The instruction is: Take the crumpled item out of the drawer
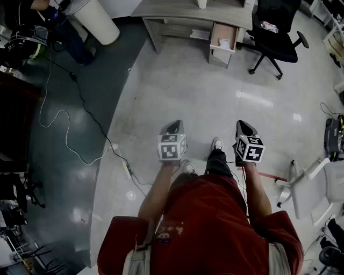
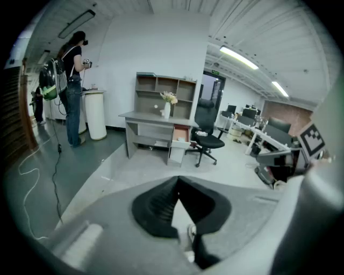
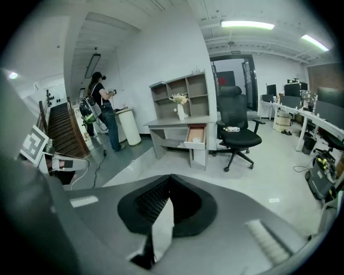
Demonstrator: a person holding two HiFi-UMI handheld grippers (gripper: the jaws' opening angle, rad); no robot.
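At the desk (image 1: 183,8), open drawer (image 1: 223,35), office chair (image 1: 275,42)

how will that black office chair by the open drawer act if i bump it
Likely rolls: the chair stands on a star base with casters on a smooth, glossy floor. Probably swivels too, on its single post. The small things on its seat might slide off.

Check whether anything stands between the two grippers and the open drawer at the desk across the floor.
Nothing visible does. Only bare floor lies between the left gripper, the right gripper and the open drawer. The black office chair stands right of the drawer, off the straight path.
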